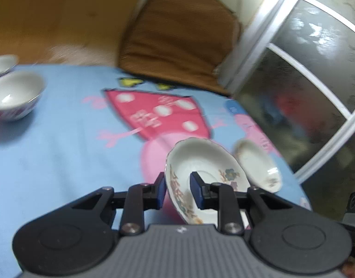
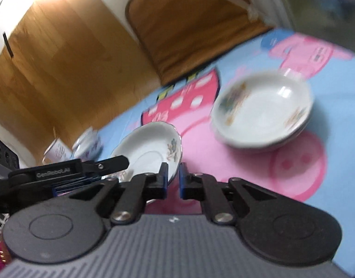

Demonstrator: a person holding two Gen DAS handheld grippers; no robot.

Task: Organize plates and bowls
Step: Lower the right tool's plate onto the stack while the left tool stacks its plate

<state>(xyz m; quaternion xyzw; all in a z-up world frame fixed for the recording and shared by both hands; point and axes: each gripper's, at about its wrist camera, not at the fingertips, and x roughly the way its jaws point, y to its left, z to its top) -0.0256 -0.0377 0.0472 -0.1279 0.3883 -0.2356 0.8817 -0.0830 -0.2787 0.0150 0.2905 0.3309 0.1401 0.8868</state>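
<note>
Landmark: we take the cartoon tablecloth as reference; blue ground with pink figures, it covers the whole work surface.
Left gripper: we see its two blue-padded fingers pinching the rim of the floral plate, one pad under the rim, the other inside the dish.
Floral plate: tilted steeply and lifted off the tablecloth, over the big pink figure; in the right wrist view it sits just beyond the right fingers.
Right gripper: fingers nearly pressed together with a narrow gap, nothing between them; it hovers above the tablecloth, just beside the floral plate's lower edge.
Stacked plates: we count at least two nested white dishes resting flat on the tablecloth, to the right of the floral plate and apart from it.
Bowls: one white bowl stands upright near the tablecloth's far left edge; a second bowl is just behind it, cut by the frame.
Surroundings: brown seat cushion beyond the tablecloth's far edge, wooden floor beside it.
Image quality: both views motion-blurred; fine patterns unreadable.
</note>
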